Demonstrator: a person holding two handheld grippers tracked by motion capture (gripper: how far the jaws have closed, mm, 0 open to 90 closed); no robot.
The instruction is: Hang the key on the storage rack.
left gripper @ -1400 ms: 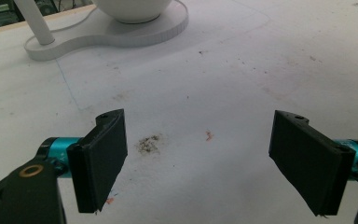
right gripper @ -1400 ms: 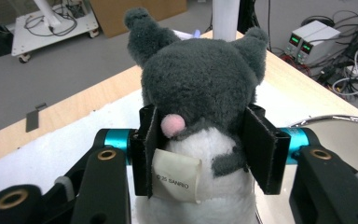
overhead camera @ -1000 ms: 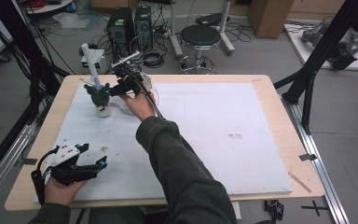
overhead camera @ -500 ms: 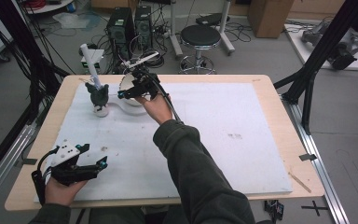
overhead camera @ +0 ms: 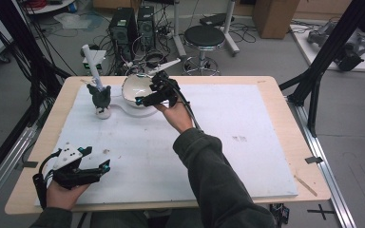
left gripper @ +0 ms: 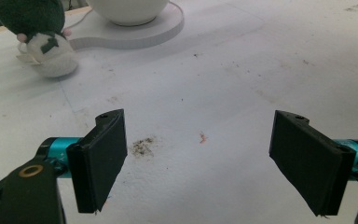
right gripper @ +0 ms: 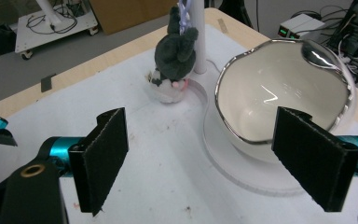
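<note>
The white bowl [overhead camera: 137, 89] sits on its round white base [right gripper: 242, 175] at the far side of the worktop [overhead camera: 266, 83], with the small grey plush toy [overhead camera: 100, 97] just beside it. Your right gripper [overhead camera: 158, 96] hovers at the bowl's near rim, its jaws having just been opening and now released with nothing between them. Your left gripper [overhead camera: 78, 172] rests well apart from the bowl at the near edge, jaws wide and empty.

So the bowl [overhead camera: 137, 89] sits on its base [overhead camera: 123, 108] at the surface's [overhead camera: 266, 142] far side, plush toy [overhead camera: 100, 98] just left of it.
</note>
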